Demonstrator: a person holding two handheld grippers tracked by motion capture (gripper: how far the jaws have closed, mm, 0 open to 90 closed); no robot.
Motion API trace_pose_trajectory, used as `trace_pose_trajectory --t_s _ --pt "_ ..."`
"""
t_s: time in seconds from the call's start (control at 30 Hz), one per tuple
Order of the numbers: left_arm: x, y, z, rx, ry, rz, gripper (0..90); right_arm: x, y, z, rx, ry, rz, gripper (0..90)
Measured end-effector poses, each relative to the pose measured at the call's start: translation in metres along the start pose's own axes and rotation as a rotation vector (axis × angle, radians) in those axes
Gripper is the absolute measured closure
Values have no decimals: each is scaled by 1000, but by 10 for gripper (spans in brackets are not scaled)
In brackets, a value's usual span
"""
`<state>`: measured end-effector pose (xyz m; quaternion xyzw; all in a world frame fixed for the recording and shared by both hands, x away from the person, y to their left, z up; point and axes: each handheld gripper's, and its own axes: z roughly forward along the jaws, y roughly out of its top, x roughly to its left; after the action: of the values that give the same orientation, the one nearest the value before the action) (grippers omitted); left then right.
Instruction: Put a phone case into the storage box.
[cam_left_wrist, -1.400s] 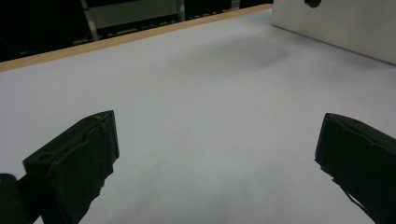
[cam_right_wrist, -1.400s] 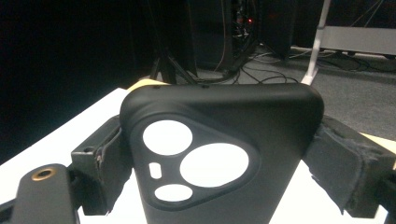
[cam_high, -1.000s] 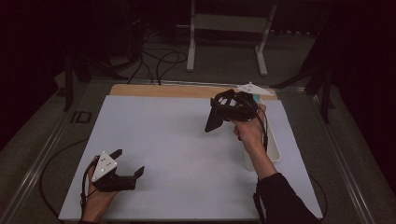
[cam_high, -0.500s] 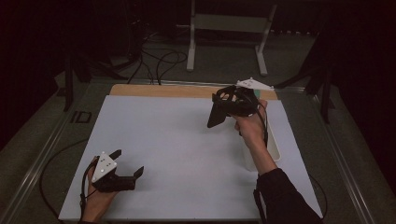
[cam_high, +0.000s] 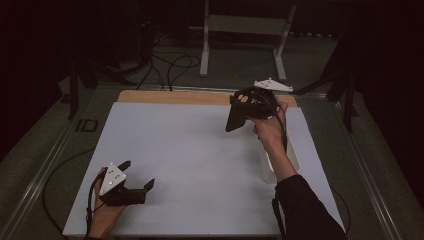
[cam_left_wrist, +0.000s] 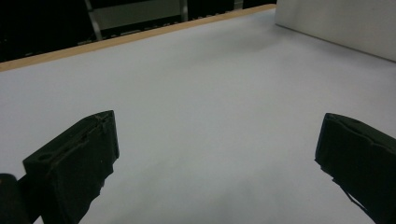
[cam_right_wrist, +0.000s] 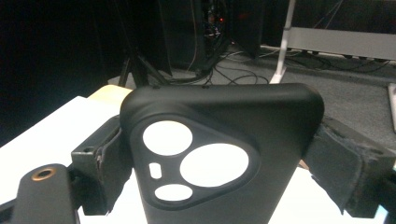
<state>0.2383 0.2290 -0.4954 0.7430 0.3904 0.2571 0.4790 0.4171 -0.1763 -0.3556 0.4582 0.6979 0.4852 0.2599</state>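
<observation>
Right hand-held gripper (cam_high: 234, 121) clamped on a black phone case (cam_right_wrist: 219, 154), held up over the far right part of the bench (cam_high: 200, 150). Left hand-held gripper (cam_high: 137, 175) jaws apart, nothing between them, low over the bench's near left corner.

No readable text or labels.

Lower end of the black phone case (cam_right_wrist: 219, 154) cut off by the right gripper view's bottom edge.
</observation>
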Motion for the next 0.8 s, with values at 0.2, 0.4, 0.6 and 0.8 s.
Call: trace_pose_trajectory --t_s 0.2,0.4,0.6,0.8 --pt "0 0 0 -1 1 0 4 -10 3 -1 -10 -23 9 137" --pt "-1 0 1 2 -1 7 4 -19 8 -4 -26 -39 7 137" --pt "-1 0 0 1 1 6 4 -29 11 -8 -34 -66 20 137" --pt "-1 0 1 1 -1 6 4 -38 12 -10 -40 -94 31 137"
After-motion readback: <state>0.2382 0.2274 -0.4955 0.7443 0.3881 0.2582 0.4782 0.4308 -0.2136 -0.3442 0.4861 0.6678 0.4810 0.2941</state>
